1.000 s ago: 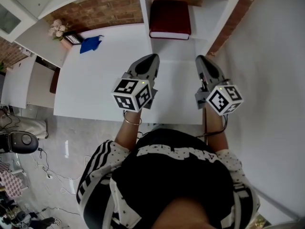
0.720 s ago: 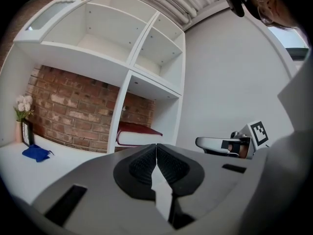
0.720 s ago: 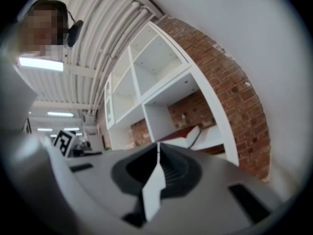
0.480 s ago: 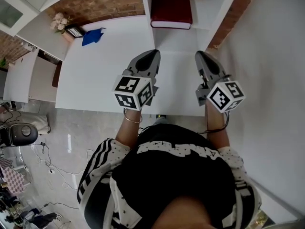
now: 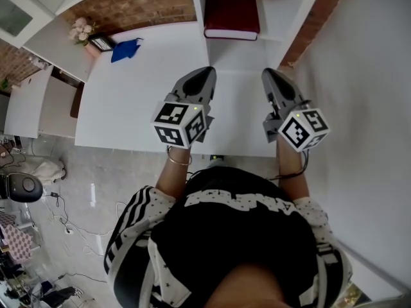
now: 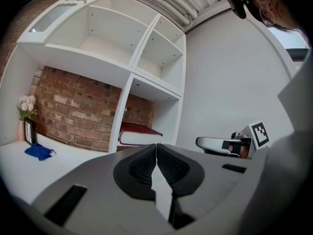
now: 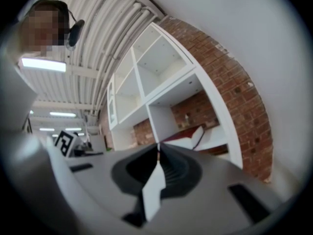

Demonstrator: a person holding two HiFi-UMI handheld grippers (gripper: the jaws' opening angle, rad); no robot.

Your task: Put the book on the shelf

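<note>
A dark red book (image 5: 231,13) lies flat in the lower shelf compartment (image 5: 273,18) at the back of the white desk (image 5: 135,108). The left gripper view shows the book (image 6: 139,133) in that compartment, and the right gripper view shows the book (image 7: 188,138) too. My left gripper (image 5: 207,76) hovers over the desk short of the shelf, shut and holding nothing. My right gripper (image 5: 270,77) is beside it, also shut and bare. In both gripper views the jaws meet, at the left gripper (image 6: 156,148) and at the right gripper (image 7: 158,153).
A blue cloth (image 5: 124,49), a small framed picture (image 5: 101,42) and a bunch of pale flowers (image 5: 79,28) sit at the desk's back left by the brick wall. A white wall (image 5: 366,108) runs along the right. Upper shelf compartments (image 6: 156,53) hold nothing.
The head view has shifted slightly, so the desk and book sit a little higher in the picture. Both grippers stay shut in about the same place.
</note>
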